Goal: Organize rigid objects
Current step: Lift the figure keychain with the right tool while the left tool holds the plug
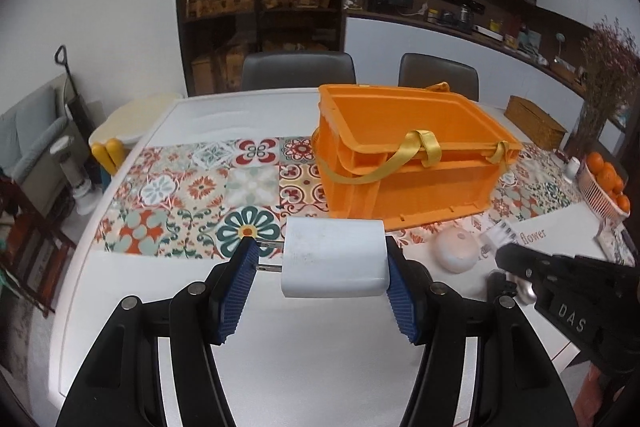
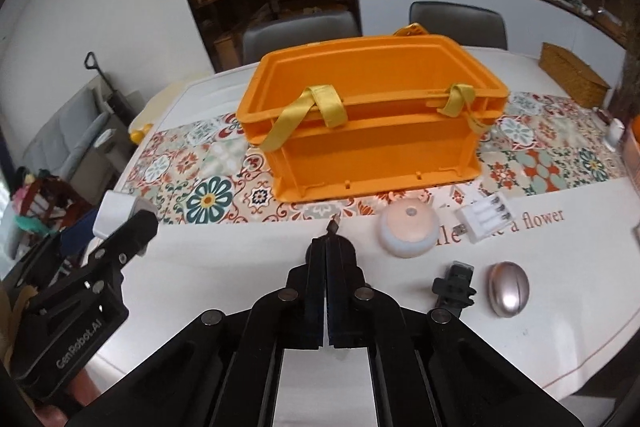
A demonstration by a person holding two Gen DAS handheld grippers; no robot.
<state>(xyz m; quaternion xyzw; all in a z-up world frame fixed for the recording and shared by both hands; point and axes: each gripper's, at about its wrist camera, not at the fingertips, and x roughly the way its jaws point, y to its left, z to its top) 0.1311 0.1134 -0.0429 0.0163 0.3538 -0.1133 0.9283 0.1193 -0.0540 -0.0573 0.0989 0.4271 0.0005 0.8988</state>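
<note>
1. The orange crate (image 2: 372, 131) sits dead ahead of both claws, open on top, yellow straps (image 2: 308, 115) draped over the near rim.
2. On the right, round lamp (image 2: 408, 231), battery holder (image 2: 486, 219), black clip (image 2: 454, 285) and silver egg thing (image 2: 509, 289) crowd the tabletop (image 2: 224, 267).
3. Bare white strip on the near left.

Legible text:
- "DAS", raised letters on the black body of the right gripper (image 1: 506, 259), left wrist view.
- "GenRobot.AI", pale lettering on the black body of the left gripper (image 2: 140, 223), right wrist view.
- "flower" in the left wrist view, "a flower" in the right, dark print on the white desk cover (image 2: 540, 243); the letters before it are partly hidden and unreadable.
</note>
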